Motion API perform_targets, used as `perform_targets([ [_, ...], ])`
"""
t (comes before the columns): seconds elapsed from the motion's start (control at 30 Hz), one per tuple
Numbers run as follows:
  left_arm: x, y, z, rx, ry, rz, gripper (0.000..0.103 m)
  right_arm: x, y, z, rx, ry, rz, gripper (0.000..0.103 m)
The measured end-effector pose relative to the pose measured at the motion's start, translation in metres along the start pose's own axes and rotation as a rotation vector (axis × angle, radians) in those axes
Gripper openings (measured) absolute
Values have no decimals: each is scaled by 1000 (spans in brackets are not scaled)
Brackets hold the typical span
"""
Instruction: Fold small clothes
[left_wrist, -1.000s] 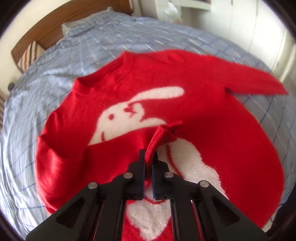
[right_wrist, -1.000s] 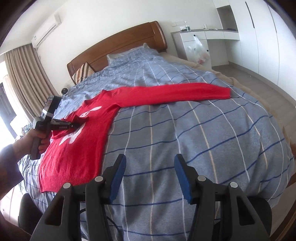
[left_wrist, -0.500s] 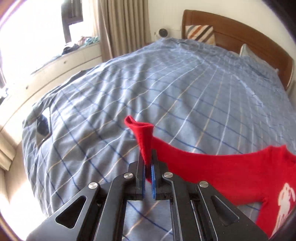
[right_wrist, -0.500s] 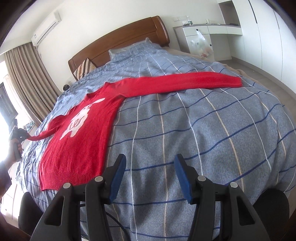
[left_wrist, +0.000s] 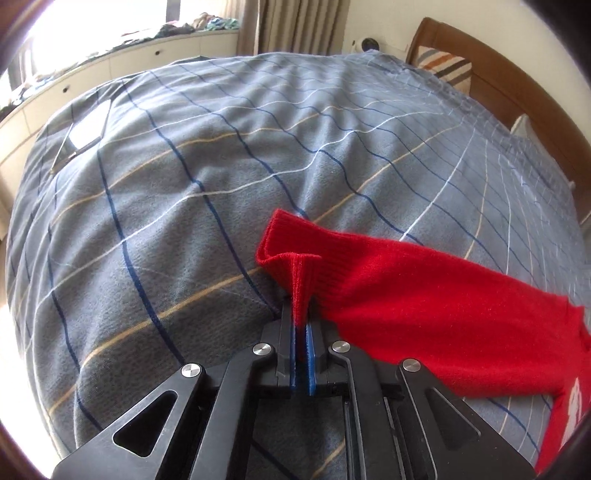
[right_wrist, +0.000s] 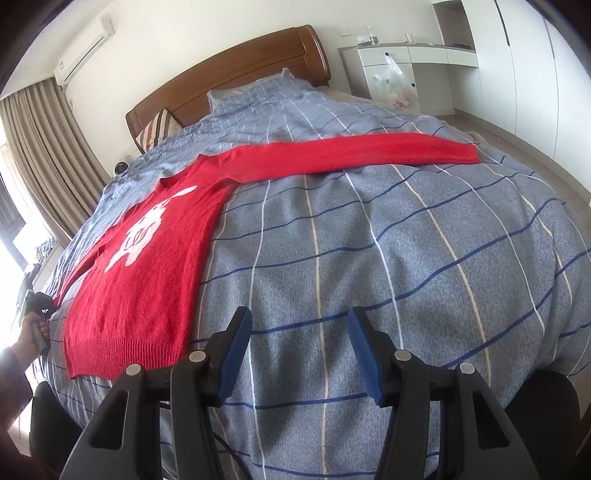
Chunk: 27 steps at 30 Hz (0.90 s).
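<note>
Left gripper (left_wrist: 301, 314) pinching sweater (right_wrist: 147, 258) cuff (left_wrist: 291, 254); sleeves stretched across bed; right gripper (right_wrist: 299, 354) spread.

- In the left wrist view, the sweater (left_wrist: 424, 295) runs off the right edge; only one sleeve and a sliver of its white print show.
- The cuff (left_wrist: 301, 284) pinched in the left claw (left_wrist: 302, 325) disappears between the blue pads; how deep it goes cannot be told.
- The items on the window ledge (left_wrist: 177, 29) are washed out by glare and unreadable.
- In the right wrist view, the left claw (right_wrist: 37, 304) is small at the left edge, mostly covered by the hand (right_wrist: 31, 332); its grip cannot be read there.
- The sweater's near-left sleeve (right_wrist: 79, 267) is foreshortened, its end lost behind that claw.
- The objects on the desk (right_wrist: 406, 48) are too small to identify.
</note>
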<state>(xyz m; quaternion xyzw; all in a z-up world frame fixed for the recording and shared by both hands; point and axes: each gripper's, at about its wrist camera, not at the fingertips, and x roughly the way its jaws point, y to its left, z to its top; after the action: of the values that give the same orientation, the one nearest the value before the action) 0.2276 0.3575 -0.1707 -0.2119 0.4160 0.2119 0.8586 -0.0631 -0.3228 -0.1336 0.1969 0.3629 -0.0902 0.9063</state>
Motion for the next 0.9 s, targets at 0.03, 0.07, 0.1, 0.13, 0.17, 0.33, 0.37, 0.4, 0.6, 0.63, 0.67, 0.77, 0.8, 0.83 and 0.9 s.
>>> perform_targets([
  [0.03, 1, 1, -1, 0, -7, -10, 7, 0, -1, 0, 6, 0, -4, 54],
  [0.07, 2, -1, 0, 6, -11, -12, 7, 0, -2, 0, 10, 0, -7, 54],
  [0.1, 2, -2, 0, 13, -12, -13, 7, 0, -3, 0, 12, -2, -10, 54],
  [0.13, 1, -2, 0, 18, -12, -18, 7, 0, -3, 0, 12, -6, -14, 54],
  [0.17, -2, -3, 0, 24, -13, -24, 10, -1, -2, 0, 12, -11, -15, 54],
  [0.33, -55, -7, -19, 92, -53, -83, 71, -7, -4, 0, 28, -46, -15, 68],
  [0.37, -73, -11, -28, 128, -91, -112, 81, -9, -6, 1, 36, -58, -16, 69],
  [0.4, -90, -19, -38, 176, -118, -145, 85, -11, -7, 1, 43, -68, -17, 69],
  [0.6, -124, -94, -87, 444, -95, -311, 94, -7, -11, 7, 61, -92, -29, 70],
  [0.63, -120, -107, -90, 470, -92, -316, 94, -6, -9, 9, 50, -101, -33, 70],
  [0.67, -115, -119, -91, 489, -92, -316, 94, -5, -7, 11, 34, -110, -39, 70],
  [0.77, -93, -148, -90, 513, -73, -308, 94, 0, -1, 16, -24, -129, -61, 70],
  [0.8, -83, -154, -91, 521, -58, -295, 95, 1, 0, 17, -32, -128, -64, 71],
  [0.83, -73, -159, -95, 532, -37, -274, 97, 3, 0, 17, -33, -122, -65, 71],
  [0.9, -46, -163, -102, 569, 32, -223, 103, 6, -1, 16, -28, -106, -61, 71],
])
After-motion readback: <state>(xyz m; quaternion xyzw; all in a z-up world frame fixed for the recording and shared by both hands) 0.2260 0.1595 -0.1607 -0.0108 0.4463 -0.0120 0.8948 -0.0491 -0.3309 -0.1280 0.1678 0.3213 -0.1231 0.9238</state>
